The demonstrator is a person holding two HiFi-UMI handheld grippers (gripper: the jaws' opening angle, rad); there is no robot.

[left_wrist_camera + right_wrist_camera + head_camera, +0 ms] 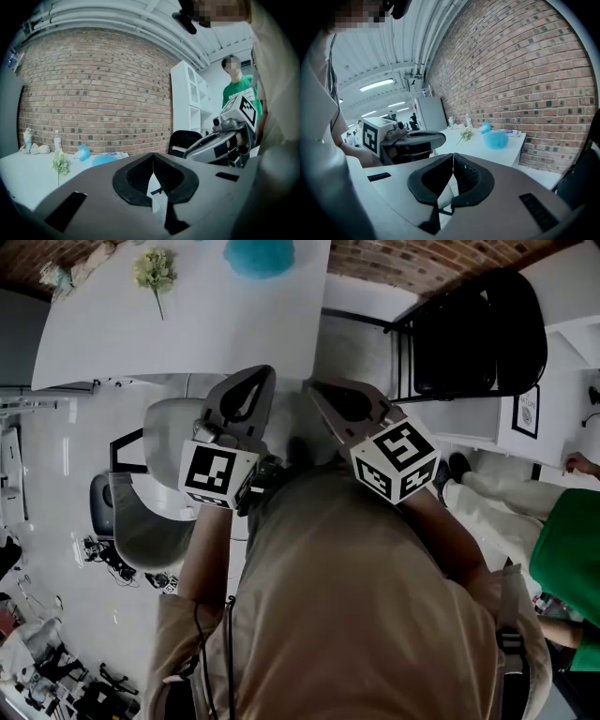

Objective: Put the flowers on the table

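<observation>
A small bunch of pale flowers (pixel 155 271) lies on the white table (pixel 112 334) near its far left. The same flowers (pixel 60 162) show in the left gripper view, and the flowers (pixel 465 134) show again in the right gripper view. Both grippers hang side by side in front of the person's body, short of the table's near edge. My left gripper (pixel 260 373) is shut with nothing in it, its jaws (pixel 153 155) meeting at the tip. My right gripper (pixel 313 388) is also shut and empty, its jaws (pixel 453 155) touching.
A round blue fluffy object (pixel 260 255) sits on the table right of the flowers. A bottle (pixel 57 139) stands by the brick wall. A black chair (pixel 478 329) is at the right, a grey chair (pixel 155 493) below the table, and a person in green (pixel 572 559) sits far right.
</observation>
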